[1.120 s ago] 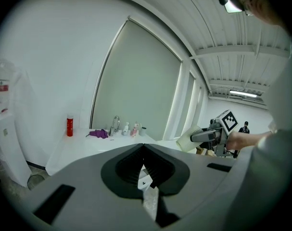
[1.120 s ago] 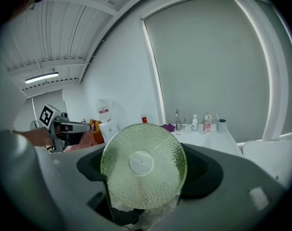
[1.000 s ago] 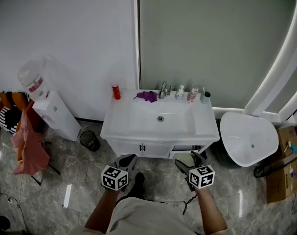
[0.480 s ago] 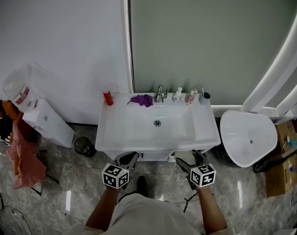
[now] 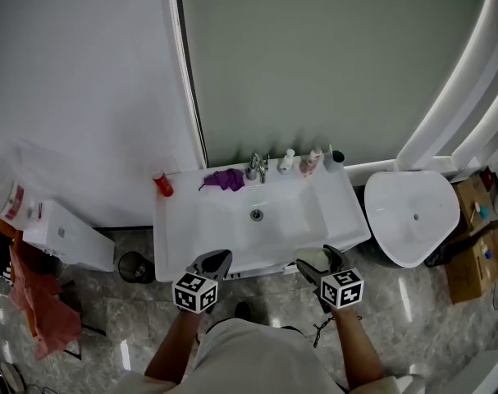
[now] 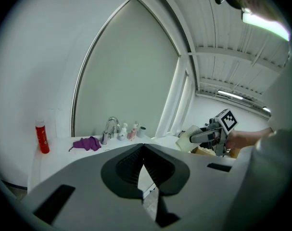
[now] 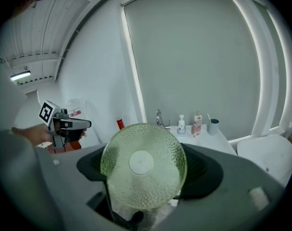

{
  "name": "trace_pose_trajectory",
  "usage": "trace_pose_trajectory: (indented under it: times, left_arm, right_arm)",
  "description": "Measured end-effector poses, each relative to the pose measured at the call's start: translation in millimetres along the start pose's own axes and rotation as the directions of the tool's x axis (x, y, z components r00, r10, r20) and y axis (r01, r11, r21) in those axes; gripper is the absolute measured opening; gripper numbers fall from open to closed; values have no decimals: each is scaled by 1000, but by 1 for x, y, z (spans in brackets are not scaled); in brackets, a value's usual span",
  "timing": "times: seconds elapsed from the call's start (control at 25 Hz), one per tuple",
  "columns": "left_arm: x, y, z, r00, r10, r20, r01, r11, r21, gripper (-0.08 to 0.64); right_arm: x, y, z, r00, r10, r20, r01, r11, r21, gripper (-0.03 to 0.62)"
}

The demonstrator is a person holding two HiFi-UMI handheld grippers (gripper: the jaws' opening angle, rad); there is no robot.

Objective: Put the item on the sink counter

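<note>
A white sink counter [image 5: 181, 222] with a basin stands in front of me against the wall. My right gripper [image 5: 318, 260] hovers at its front right edge, shut on a pale green, round, dimpled item [image 7: 143, 165] that fills the space between its jaws. From the left gripper view the same item [image 6: 188, 140] shows as a pale lump at the right gripper's tip. My left gripper [image 5: 215, 262] is at the counter's front edge near the middle, its jaws shut on nothing, and they meet at the tip in its own view [image 6: 143, 146].
Along the counter's back stand a red bottle [image 5: 162, 184], a purple cloth [image 5: 224, 179], the faucet [image 5: 255, 167], two small bottles [image 5: 288, 161] and a cup [image 5: 335, 161]. A white toilet [image 5: 408, 216] is to the right, a waste bin [image 5: 135, 265] and water dispenser [image 5: 56, 230] to the left.
The sink counter has come nearer and slid left in the head view. Both grippers now reach its front edge instead of hanging over the floor; their jaws look unchanged.
</note>
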State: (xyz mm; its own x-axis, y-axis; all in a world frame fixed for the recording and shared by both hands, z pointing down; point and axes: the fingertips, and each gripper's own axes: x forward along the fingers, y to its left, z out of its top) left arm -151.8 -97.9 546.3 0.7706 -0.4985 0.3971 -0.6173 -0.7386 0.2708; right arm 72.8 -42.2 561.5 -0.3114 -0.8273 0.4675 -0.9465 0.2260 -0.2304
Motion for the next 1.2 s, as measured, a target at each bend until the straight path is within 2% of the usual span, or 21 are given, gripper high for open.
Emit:
trace_pose_trajectory:
  times: [0.24,0.6,0.92,1.2]
  left_arm:
    - [26,16,8,998,-63,-24,63,998,26,7]
    - [59,12,15,994,-104,-42,105,994,21,8]
    - [101,15,28,997,-49,-52,49,999,3,8]
    - [144,5,36,999,22,-44,-23,999,-40,8]
  right_arm:
    - [15,-12,8,999,-53,-7,53,999,3,419]
    - [18,-38,21,996,-89,7,89,996,22,419]
    - [43,-83,38,999,-41,-18,41,999,1,419]
    - [67,-133,44,996,31,-85,-36,998,-50,419]
